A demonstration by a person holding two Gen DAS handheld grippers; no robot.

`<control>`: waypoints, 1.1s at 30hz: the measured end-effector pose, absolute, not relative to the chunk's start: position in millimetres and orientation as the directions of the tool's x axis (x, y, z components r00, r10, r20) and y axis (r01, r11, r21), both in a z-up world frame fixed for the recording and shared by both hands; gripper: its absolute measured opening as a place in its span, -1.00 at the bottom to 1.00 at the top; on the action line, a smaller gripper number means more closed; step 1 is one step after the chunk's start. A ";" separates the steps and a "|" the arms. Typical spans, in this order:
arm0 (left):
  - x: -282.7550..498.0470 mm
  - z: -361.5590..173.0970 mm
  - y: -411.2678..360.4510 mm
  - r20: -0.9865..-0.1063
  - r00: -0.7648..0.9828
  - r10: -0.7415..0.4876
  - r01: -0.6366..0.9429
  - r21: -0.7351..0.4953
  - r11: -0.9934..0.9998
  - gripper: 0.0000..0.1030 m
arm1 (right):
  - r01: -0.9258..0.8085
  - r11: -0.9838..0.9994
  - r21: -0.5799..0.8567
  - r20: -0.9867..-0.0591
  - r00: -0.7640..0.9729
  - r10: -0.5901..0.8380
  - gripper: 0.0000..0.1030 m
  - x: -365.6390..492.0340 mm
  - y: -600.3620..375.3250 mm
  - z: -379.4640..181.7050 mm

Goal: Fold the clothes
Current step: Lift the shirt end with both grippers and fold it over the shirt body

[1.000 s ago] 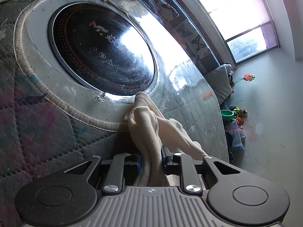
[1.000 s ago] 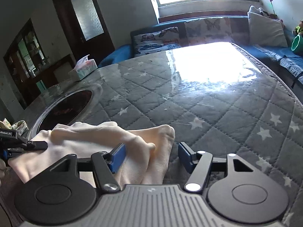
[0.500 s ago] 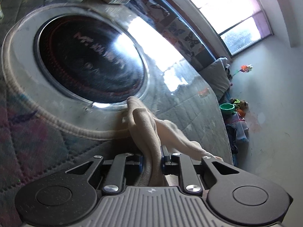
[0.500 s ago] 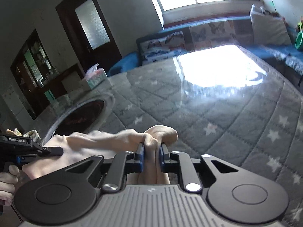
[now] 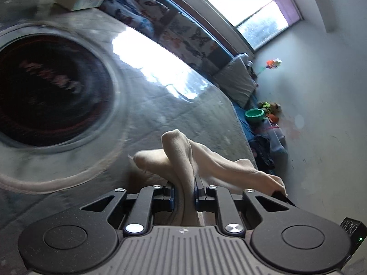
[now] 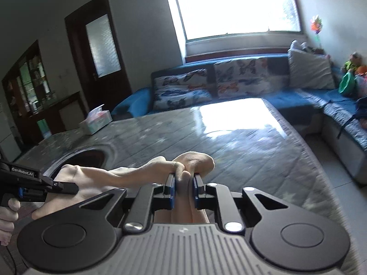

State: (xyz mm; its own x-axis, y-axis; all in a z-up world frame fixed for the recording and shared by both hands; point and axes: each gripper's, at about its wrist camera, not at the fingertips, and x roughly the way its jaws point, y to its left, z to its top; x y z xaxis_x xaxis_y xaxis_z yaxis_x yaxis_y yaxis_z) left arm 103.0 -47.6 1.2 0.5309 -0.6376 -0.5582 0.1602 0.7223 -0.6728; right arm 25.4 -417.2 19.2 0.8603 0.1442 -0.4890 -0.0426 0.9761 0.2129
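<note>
A cream garment (image 5: 183,153) hangs stretched between my two grippers, lifted above the quilted grey table cover (image 5: 179,116). My left gripper (image 5: 183,184) is shut on one bunched edge of it. My right gripper (image 6: 183,182) is shut on the other edge, where the cream garment (image 6: 192,162) bulges over its jaws. In the right wrist view the left gripper (image 6: 57,184) shows at the far left, clamped on the cloth, with the hand that holds it. The tip of the right gripper (image 5: 278,194) shows at the right in the left wrist view.
A round black cooktop (image 5: 45,91) with a grey ring is set into the table at the left, and it also shows in the right wrist view (image 6: 84,158). A tissue box (image 6: 96,122) stands at the far end. A blue sofa (image 6: 298,96) with butterfly cushions lines the window side.
My right gripper closed on the garment's edge, having been open a second ago. Both grippers then rose with the cloth, lifting it off the table, and the views tilted upward.
</note>
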 end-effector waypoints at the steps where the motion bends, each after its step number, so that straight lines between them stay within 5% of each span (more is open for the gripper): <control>1: 105.9 2.9 -54.7 -0.555 0.526 -0.644 0.172 -0.672 0.720 -0.69 | -0.031 0.979 0.204 -0.485 0.865 0.129 -0.74 25.7 -422.1 22.2; 18: 151.7 14.4 -168.6 -0.550 0.421 -0.721 0.297 -0.668 0.682 -0.69 | 0.160 0.980 0.121 -0.463 0.882 -0.087 -0.74 45.2 -508.3 42.6; 33: 182.3 -23.3 -208.4 -0.644 0.324 -0.693 0.274 -0.638 0.720 -0.66 | 0.271 0.956 0.114 -0.597 0.788 -0.152 -0.72 97.9 -551.5 -18.3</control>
